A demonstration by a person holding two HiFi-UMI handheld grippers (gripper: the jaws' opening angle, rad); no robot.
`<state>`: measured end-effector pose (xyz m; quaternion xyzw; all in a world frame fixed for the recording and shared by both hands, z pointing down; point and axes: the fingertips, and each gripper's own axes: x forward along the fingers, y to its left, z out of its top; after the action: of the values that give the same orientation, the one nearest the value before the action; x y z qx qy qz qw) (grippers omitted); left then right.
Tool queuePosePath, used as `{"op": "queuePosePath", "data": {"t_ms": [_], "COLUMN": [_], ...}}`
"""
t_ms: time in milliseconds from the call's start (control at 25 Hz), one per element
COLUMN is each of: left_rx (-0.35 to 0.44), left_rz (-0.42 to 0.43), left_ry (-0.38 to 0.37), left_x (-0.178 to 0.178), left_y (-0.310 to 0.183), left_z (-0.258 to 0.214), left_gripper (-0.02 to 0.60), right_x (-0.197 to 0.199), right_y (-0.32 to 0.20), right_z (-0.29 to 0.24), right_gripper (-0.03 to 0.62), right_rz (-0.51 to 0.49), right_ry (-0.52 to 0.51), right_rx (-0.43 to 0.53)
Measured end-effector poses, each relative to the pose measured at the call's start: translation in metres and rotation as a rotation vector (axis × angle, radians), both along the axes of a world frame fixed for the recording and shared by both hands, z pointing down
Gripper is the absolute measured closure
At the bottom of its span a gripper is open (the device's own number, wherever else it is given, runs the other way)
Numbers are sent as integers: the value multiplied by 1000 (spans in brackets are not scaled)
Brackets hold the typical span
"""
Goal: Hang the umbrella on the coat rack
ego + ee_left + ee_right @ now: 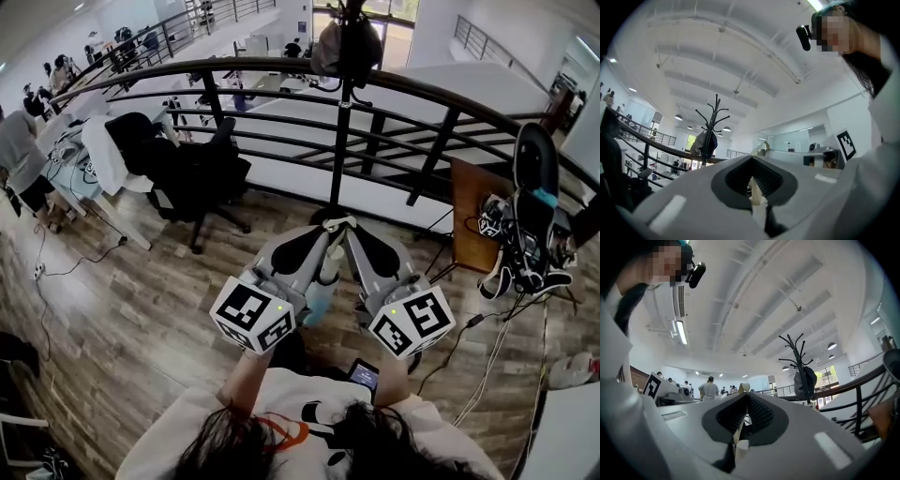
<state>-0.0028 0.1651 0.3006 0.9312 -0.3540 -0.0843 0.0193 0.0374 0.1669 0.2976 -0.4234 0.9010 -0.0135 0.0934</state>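
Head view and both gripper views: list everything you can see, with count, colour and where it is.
umbrella: one, pale blue and white, folded, between the two grippers
coat rack: one, black, straight ahead, in front of the railing
bag: one, dark grey, hanging near the coat rack's top
railing: one, black, curving across behind the coat rack
office chair: one, black, left of the coat rack, dark clothing draped on it
phone: one, dark, at the person's chest
left gripper: one, grey, shut on the umbrella
right gripper: one, grey, shut on the umbrella
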Motion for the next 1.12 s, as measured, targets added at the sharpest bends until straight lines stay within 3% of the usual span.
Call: {"op": "queuePosePath", "data": {"t_ms": [480,800,1120], "left_rx": [1,14,9], "left_rz": [28,96,138], "left_ry": [-8,-12,-4], "left_x": [9,20,7], "left_y": [-62,-159,-266], "left_z": [2,3,-7], "left_gripper": [581,581,581], "right_x": [12,9,3], "right_y": [-61,-165,-271], "right_z": [2,3,-7], "right_gripper": [566,566,566], "right_rz": [20,36,78], "right_ry": [-41,-28,-47], "right_rx": [-4,-13,-21]}}
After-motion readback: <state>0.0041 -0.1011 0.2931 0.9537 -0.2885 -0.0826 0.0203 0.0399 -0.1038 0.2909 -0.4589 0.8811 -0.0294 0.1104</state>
